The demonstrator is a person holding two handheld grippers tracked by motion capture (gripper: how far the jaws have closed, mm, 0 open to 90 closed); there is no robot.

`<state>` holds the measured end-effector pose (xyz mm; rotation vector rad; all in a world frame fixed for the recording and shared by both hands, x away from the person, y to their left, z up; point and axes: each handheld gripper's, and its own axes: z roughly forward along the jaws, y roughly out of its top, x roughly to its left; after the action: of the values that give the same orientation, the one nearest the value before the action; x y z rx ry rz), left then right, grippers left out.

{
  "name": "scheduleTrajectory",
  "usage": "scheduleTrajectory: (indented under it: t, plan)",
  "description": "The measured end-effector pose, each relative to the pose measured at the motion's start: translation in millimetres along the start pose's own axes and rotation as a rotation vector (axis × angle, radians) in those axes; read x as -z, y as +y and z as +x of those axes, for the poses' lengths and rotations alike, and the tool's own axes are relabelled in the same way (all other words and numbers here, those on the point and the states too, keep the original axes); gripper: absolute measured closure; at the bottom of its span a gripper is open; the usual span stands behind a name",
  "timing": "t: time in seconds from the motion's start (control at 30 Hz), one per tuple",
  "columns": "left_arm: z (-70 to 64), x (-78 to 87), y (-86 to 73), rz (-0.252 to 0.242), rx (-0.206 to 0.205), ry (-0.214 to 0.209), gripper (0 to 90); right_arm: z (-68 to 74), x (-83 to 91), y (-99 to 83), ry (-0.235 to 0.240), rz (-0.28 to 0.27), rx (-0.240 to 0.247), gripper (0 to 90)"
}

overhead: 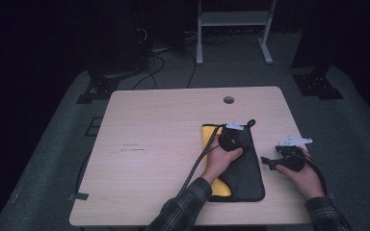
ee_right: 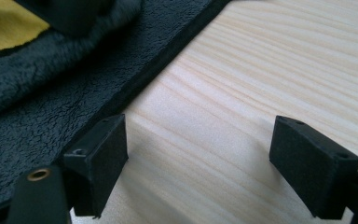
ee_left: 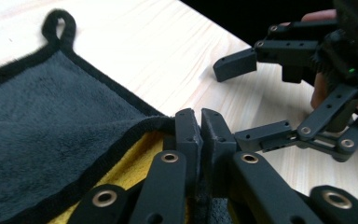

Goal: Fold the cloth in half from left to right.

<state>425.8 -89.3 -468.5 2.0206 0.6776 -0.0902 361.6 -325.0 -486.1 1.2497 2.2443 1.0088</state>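
The wooden table [overhead: 164, 144] carries a dark grey cloth [overhead: 243, 168] with a yellow underside, lying on the right half near the front edge. The left gripper [ee_left: 200, 135] sits on the cloth, jaws pressed together on its black-trimmed edge. The right gripper [ee_right: 198, 158] rests just beside the cloth's right edge, jaws spread wide over bare wood, holding nothing.

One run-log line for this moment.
left gripper: shut on dark grey fleece cloth hem | right gripper: open, beside cloth | wooden table

Fuzzy dark fleece cloth [ee_left: 46, 116] on smooth pale wood table [ee_left: 158, 51].
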Motion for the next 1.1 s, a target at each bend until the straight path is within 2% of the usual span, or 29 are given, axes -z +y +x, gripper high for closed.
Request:
scheduleTrajectory:
  t: [0.13, 0.3, 0.37, 0.43, 0.57, 0.7, 0.9, 1.0, 1.03, 1.1]
  plan:
    - [-1.3, 4.6, 2.3, -0.019, -0.02, -0.005, 69.1, 0.1, 0.1, 0.0, 0.0, 0.001, 0.0, 17.9]
    - [-0.4, 29.8, 5.9, -0.035, -0.062, 0.03, 57.9, 1.2, -1.2, 0.7, 0.005, 0.008, 0.008, 14.5]
    - [3.0, 42.8, 4.2, -0.032, -0.073, 0.055, 54.2, 0.9, 0.2, 2.4, -0.003, 0.016, -0.001, 23.6]
    - [7.3, 56.4, 0.2, -0.03, -0.08, 0.082, 52.1, -0.2, 2.2, 5.9, -0.021, 0.028, -0.007, 26.4]
    - [16.5, 79.1, -11.8, -0.026, -0.08, 0.142, 47.2, -1.0, 7.7, 18.0, -0.015, -0.012, -0.016, 33.0]
    - [25.4, 94.6, -24.7, -0.013, -0.075, 0.202, 41.3, 5.2, 11.3, 39.4, 0.04, -0.078, -0.006, 37.4]
    - [32.2, 102.3, -38.9, 0.02, -0.084, 0.257, 37.6, 29.0, -1.7, 67.6, 0.12, -0.123, 0.057, 47.1]
    - [33.5, 99.4, -44.2, 0.049, -0.089, 0.282, 36.7, 39.6, -14.7, 79.3, 0.147, -0.099, 0.091, 50.2]
    - [34.3, 98.1, -46.1, 0.058, -0.092, 0.287, 36.6, 42.4, -19.3, 81.9, 0.15, -0.106, 0.094, 51.5]
    - [36.3, 96.4, -49.8, 0.067, -0.095, 0.311, 36.4, 47.6, -30.2, 87.3, 0.149, -0.08, 0.109, 51.1]
